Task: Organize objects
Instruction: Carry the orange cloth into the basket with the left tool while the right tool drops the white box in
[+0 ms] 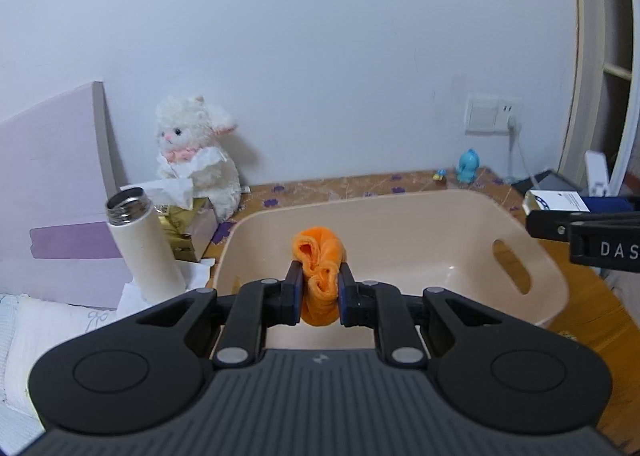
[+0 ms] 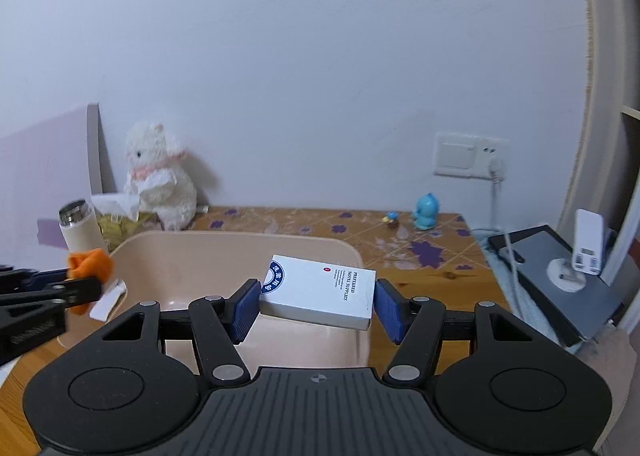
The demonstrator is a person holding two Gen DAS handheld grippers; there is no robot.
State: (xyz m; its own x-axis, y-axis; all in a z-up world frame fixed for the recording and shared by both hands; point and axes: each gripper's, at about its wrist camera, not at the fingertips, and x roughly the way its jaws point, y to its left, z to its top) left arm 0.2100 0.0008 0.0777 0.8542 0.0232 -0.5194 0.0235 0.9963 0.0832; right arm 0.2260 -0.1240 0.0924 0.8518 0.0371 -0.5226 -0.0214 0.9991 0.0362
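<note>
1. Here, the left hand-held gripper (image 1: 319, 288) is clamped on a bunched orange cloth (image 1: 320, 256), held above the open beige plastic basin (image 1: 480, 216) on the tabletop (image 2: 420, 276); the lower end of the cloth drops out of sight behind the gripper's body.
2. The right hand-held gripper (image 2: 316, 302) grips a white box (image 2: 320, 292) printed with a blue round mark and small dark lettering, tilted over the same basin; both pads press its short ends, and the fine print is too small to read.
3. In the left wrist view the right tool shows only as a black bar cut off at the frame's right edge, with part of the box beside it.
4. Behind the basin, a white plush toy (image 1: 200, 152) sits against the wall, partly covered by crumpled tissue.
5. A lidless white flask (image 1: 144, 244) stands to the left, its base hidden.
6. A small blue figurine (image 2: 426, 210) stands near the wall socket (image 2: 470, 154).
</note>
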